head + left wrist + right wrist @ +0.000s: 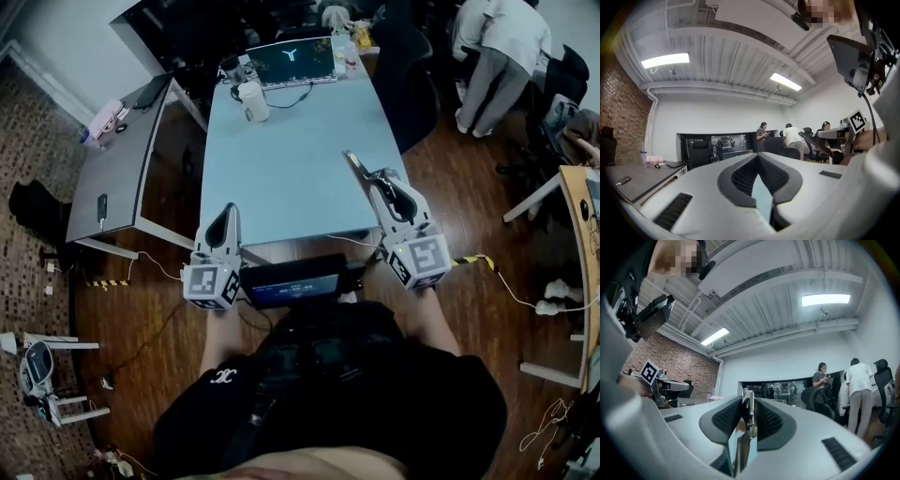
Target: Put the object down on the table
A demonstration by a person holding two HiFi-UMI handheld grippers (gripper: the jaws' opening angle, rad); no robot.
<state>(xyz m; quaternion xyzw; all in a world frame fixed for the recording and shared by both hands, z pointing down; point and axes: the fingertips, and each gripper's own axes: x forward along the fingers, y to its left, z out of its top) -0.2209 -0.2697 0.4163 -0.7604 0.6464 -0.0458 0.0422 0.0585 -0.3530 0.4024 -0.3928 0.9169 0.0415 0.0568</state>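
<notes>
Between the right tongs point(749, 399) — metal piece point(747, 412), pinched; overhead, only its tip.

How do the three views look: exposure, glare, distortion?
Head view: dim, bluish cast, corners dark, only the table reads bright. Left gripper view: strong fisheye, black rim, ceiling lamp blown out. Right gripper view: same bending and rim, light panel clipped, metal object near the lens looks soft.

Open-plan office: ahead of the jaws, a pale blue rectangular table point(291, 159) bears an open black laptop point(292, 62); left, a grey desk point(122, 169); beyond, black swivel chairs point(570, 73), white ceiling strip lights point(825, 299), a red brick wall point(670, 362).
</notes>
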